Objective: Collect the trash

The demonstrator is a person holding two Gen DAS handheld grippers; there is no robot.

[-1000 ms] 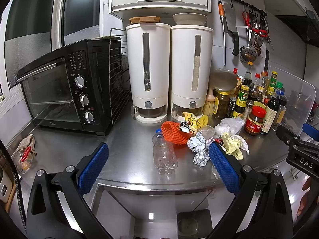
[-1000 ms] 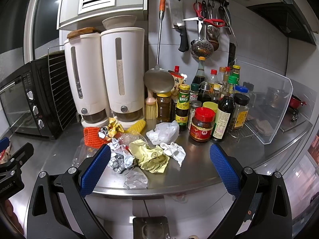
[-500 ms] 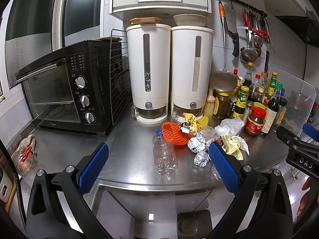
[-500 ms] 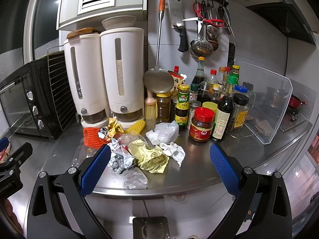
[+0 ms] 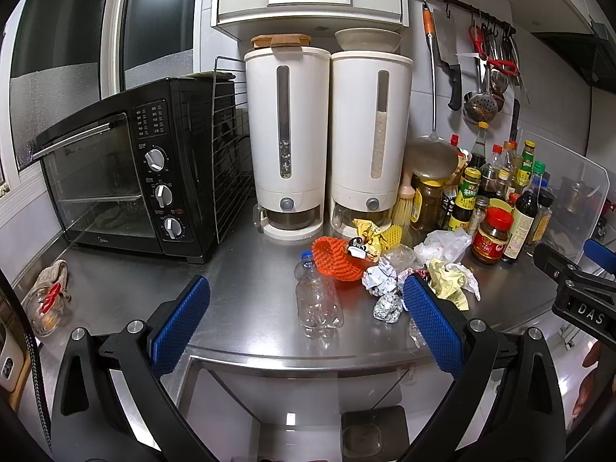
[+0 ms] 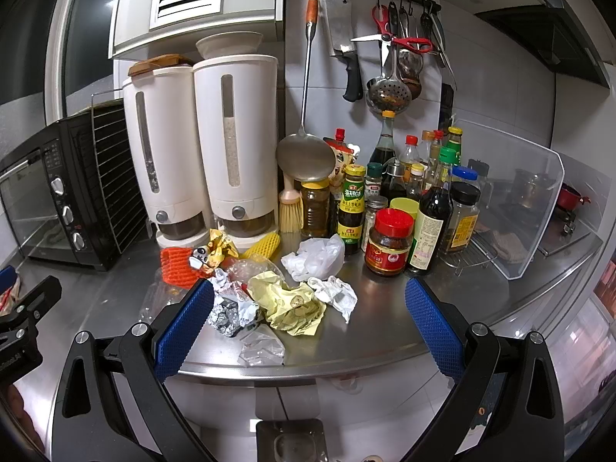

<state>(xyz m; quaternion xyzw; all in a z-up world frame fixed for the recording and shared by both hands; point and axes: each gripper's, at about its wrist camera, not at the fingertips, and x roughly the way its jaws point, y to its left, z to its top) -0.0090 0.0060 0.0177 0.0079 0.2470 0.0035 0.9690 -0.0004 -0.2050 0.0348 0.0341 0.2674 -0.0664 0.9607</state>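
Nothing looks collected yet: both the left gripper (image 5: pixel 304 317) and right gripper (image 6: pixel 308 313) hang spread and empty, with the trash (image 6: pixel 285 302) heaped on the counter (image 5: pixel 238 281) just beyond their jaws.

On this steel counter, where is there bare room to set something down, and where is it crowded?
Bare steel lies in front of the toaster oven, left of the clear plastic bottle, and between the red-lidded jar and the clear splash guard. The trash pile and the condiment bottles behind it crowd the middle.
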